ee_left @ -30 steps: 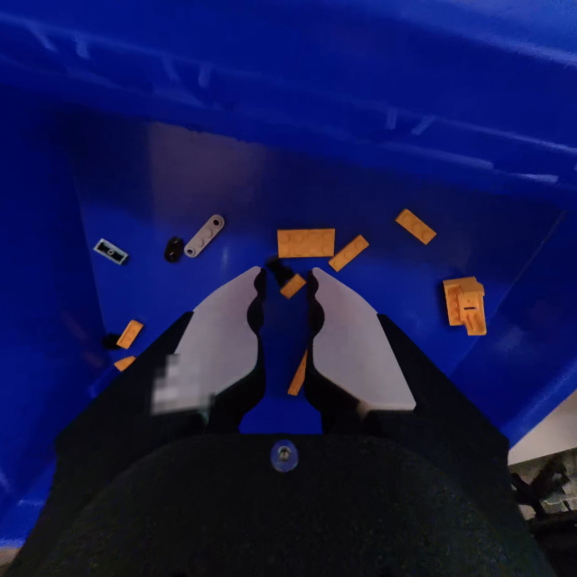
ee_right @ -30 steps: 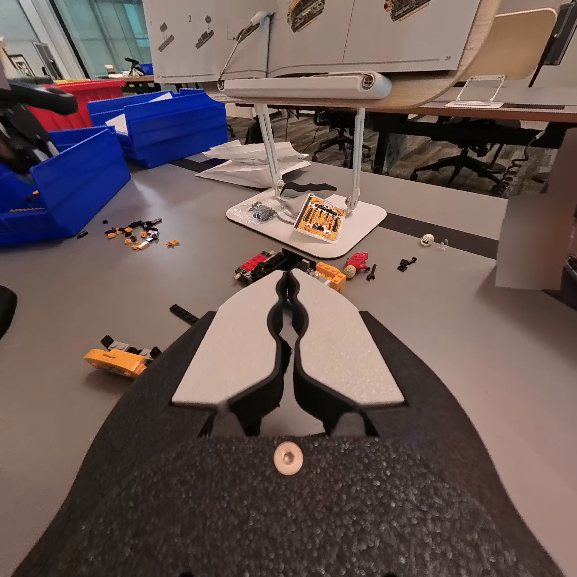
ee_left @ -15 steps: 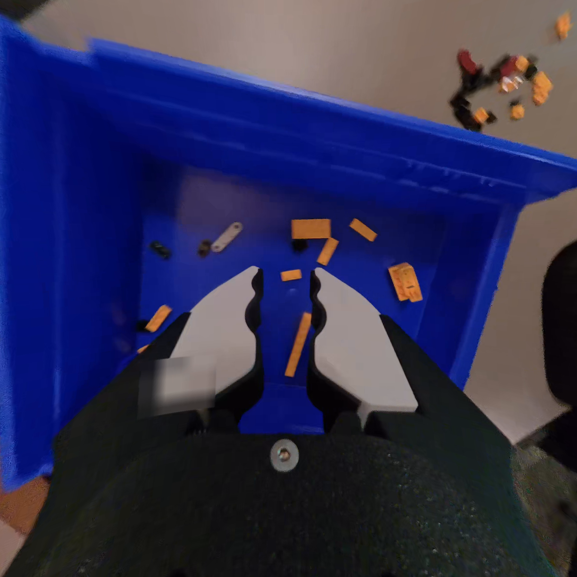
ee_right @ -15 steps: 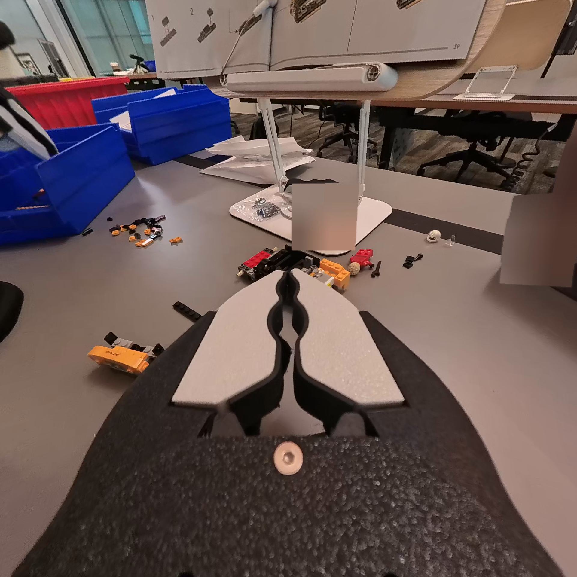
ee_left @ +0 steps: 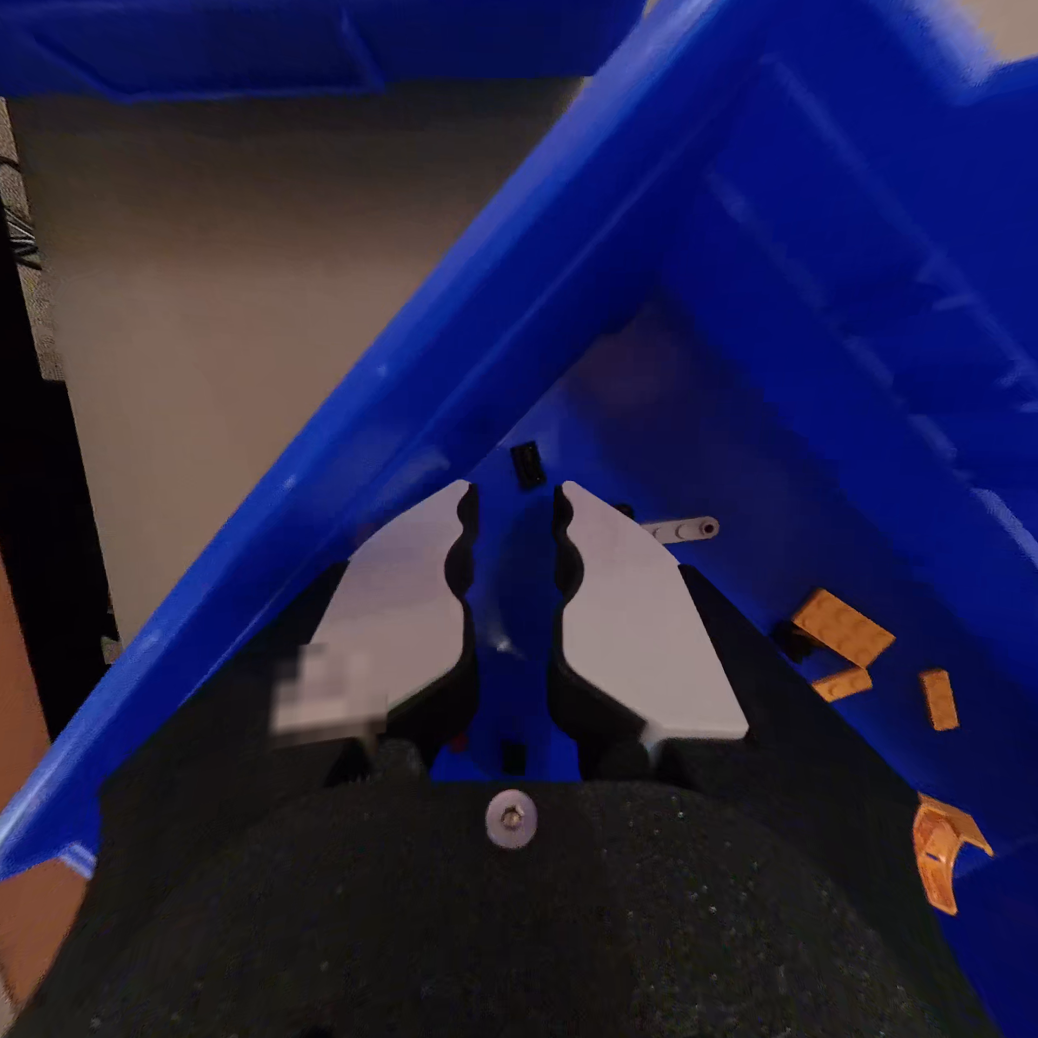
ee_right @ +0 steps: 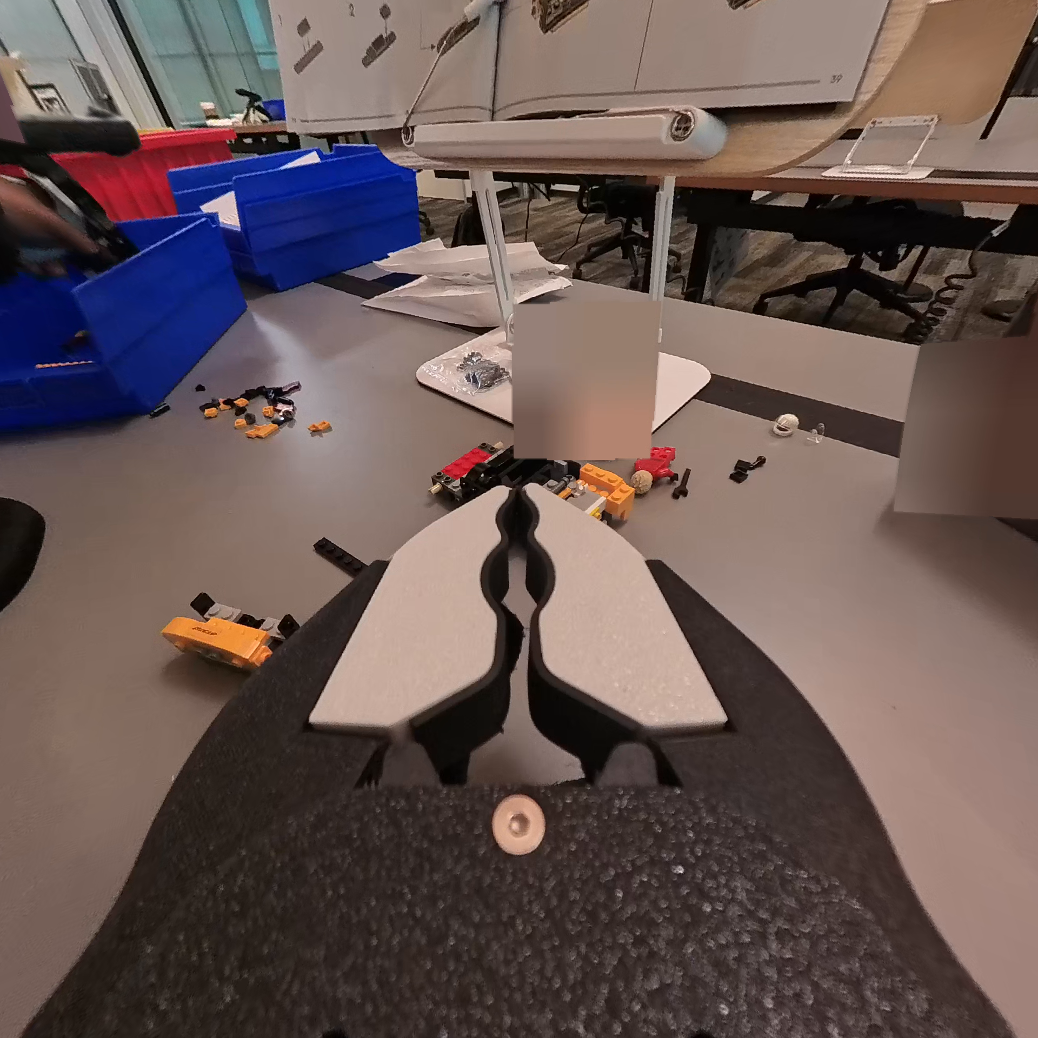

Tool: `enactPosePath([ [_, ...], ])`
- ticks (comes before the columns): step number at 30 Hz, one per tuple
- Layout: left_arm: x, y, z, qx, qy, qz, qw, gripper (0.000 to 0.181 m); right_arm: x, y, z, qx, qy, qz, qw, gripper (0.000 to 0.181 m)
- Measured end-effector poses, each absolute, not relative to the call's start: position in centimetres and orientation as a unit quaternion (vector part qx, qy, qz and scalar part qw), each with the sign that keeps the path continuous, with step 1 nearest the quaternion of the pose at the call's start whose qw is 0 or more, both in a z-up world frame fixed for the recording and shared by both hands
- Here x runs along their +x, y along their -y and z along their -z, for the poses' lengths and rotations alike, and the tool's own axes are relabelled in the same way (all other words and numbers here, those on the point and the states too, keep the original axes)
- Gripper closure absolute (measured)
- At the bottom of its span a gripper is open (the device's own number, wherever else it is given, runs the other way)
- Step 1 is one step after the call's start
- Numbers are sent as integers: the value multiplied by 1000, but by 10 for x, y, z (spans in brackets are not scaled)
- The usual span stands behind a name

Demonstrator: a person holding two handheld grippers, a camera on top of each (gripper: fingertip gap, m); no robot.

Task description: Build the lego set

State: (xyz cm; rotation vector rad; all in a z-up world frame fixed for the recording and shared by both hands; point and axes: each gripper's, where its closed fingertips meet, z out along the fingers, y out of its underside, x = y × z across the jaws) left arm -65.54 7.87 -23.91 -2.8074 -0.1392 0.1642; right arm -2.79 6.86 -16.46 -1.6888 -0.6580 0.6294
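A grey plate lies half hidden behind the left gripper's finger. Motion blur smears the blue bin. The instruction booklet is cut off by the top edge.

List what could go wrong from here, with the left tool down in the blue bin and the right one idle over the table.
1. The open left tool points at a small black piece close to the blue bin wall; the wall may block one finger.
2. The gray strip lies just beside the right finger and might get nudged or grabbed instead.
3. The left view is blurred, suggesting fast motion; the aim could miss.
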Motion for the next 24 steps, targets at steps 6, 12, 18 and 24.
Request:
enactPosePath([
  [6, -657, -86, 254, -980, 84, -31, 179, 164, -27, -69, 165, -721, 278, -275, 573, 181],
  [12, -655, -86, 254, -979, 87, -10, 186, 172, -27, -68, 163, -719, 278, -276, 575, 181],
  [18, -583, -95, 168, -937, -13, 139, 319, 172, -28, -64, 156, -709, 284, -272, 586, 181],
  [24, -392, -37, 27, -709, -197, 452, 504, 173, -49, -46, 132, -658, 343, -283, 608, 179],
])
